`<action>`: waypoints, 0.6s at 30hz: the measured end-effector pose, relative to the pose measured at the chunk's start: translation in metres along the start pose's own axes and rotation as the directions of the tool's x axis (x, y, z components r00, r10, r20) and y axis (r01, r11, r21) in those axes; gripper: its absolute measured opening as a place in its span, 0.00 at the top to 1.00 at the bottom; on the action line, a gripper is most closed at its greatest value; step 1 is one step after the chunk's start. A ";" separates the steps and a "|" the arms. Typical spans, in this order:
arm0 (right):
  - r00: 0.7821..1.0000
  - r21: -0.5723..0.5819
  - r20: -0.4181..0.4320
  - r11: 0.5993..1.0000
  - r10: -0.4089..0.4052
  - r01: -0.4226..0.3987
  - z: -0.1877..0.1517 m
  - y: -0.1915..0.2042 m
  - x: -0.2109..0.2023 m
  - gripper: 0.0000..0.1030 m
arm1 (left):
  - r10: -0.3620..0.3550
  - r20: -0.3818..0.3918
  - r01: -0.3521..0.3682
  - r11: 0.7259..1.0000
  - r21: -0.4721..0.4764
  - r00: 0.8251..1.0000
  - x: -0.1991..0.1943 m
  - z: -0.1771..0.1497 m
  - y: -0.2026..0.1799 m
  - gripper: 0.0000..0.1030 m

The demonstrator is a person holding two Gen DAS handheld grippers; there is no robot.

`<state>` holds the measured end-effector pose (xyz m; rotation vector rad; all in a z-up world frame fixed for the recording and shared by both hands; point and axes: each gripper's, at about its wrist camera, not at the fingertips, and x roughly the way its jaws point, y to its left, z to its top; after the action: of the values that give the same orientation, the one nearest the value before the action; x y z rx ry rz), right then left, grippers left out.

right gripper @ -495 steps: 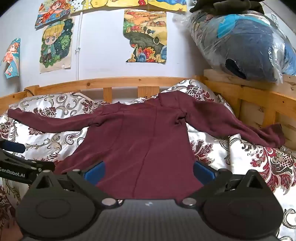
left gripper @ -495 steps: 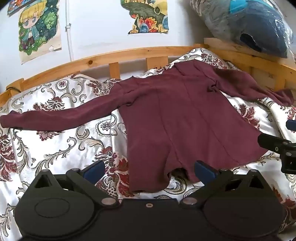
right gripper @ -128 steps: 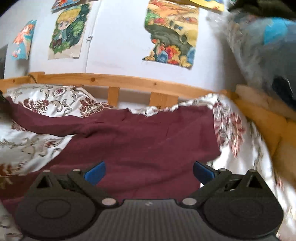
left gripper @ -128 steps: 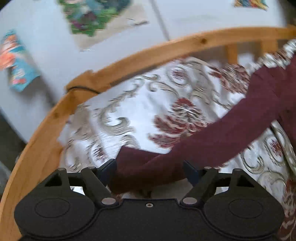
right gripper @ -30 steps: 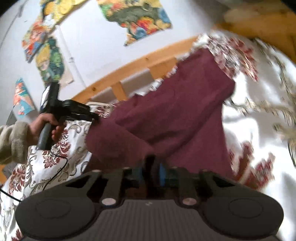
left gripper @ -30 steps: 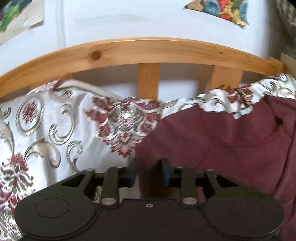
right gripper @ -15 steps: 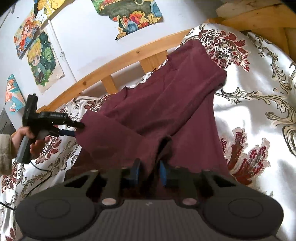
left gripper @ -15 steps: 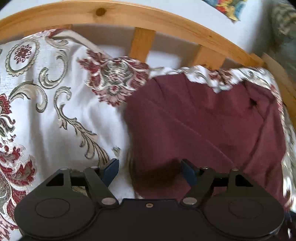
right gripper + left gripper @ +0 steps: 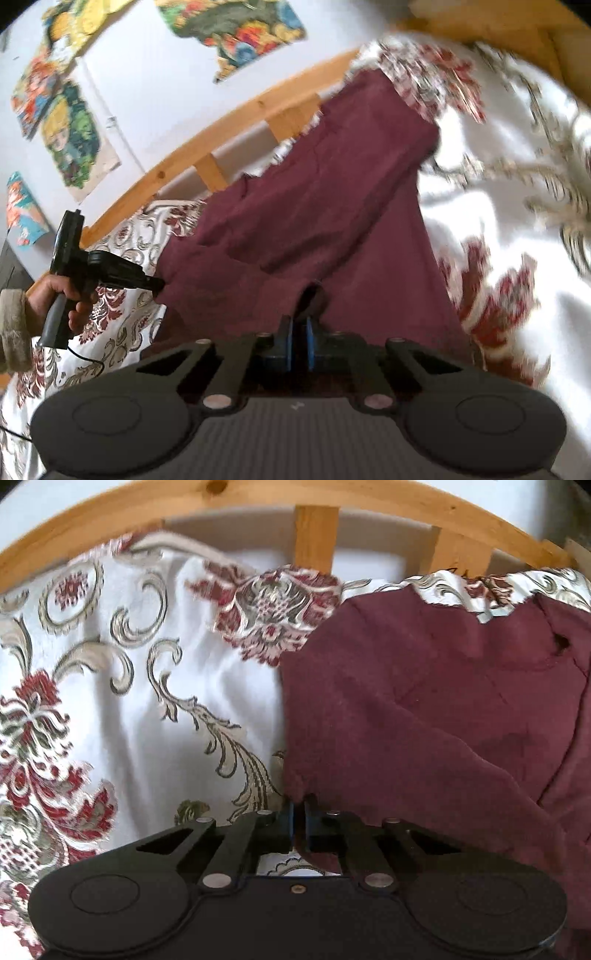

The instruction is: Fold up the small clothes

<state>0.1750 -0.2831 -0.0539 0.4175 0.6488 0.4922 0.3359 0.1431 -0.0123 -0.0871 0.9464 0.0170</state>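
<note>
A maroon long-sleeved top (image 9: 443, 709) lies on the bed with both sleeves folded in over its body. My left gripper (image 9: 299, 808) is at the top's left edge, and its jaws are closing with the cloth edge pinched between the pads. The right wrist view shows the same top (image 9: 332, 206) as a long narrow shape. There my right gripper (image 9: 299, 328) is at the near hem, its jaws closing on a raised fold of the fabric. The left gripper (image 9: 157, 286) also shows there, held by a hand (image 9: 70, 299) at the top's left side.
A white bedspread (image 9: 147, 701) with red and gold flowers covers the bed. A curved wooden bed rail (image 9: 317, 535) with slats runs along the far side against the wall. Cartoon posters (image 9: 70, 140) hang on the wall above it.
The left gripper's jaws went from wide open to pinched on the top's left edge, and it sank a little. The right gripper's pads drew tighter on the fold at the hem.
</note>
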 end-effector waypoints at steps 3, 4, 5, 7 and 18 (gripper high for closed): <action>1.000 0.020 -0.011 1.000 -0.018 0.019 -0.001 -0.004 0.001 0.90 | 0.007 -0.007 -0.007 0.999 -0.041 1.000 0.001 0.000 0.007 0.73; 1.000 0.016 -0.006 1.000 -0.025 0.025 0.000 -0.003 0.000 0.90 | 0.008 -0.005 -0.008 0.999 -0.049 1.000 0.000 -0.001 0.010 0.69; 1.000 0.009 -0.002 1.000 -0.028 0.028 0.000 -0.004 -0.001 0.87 | 0.004 0.000 -0.004 0.998 -0.058 1.000 -0.003 -0.002 0.012 0.68; 0.999 -0.013 0.007 0.999 -0.036 0.036 0.001 -0.001 -0.005 0.86 | -0.008 0.017 0.009 0.997 -0.078 1.000 -0.012 -0.007 0.015 0.50; 0.994 -0.101 0.025 0.989 -0.106 0.108 0.008 0.014 -0.033 0.31 | -0.015 0.149 0.002 0.996 0.089 0.989 -0.091 -0.074 -0.002 0.10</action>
<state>0.1528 -0.2917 -0.0257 0.2891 0.6211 0.4172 0.2229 0.1374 0.0185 -0.0073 0.7959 -0.0260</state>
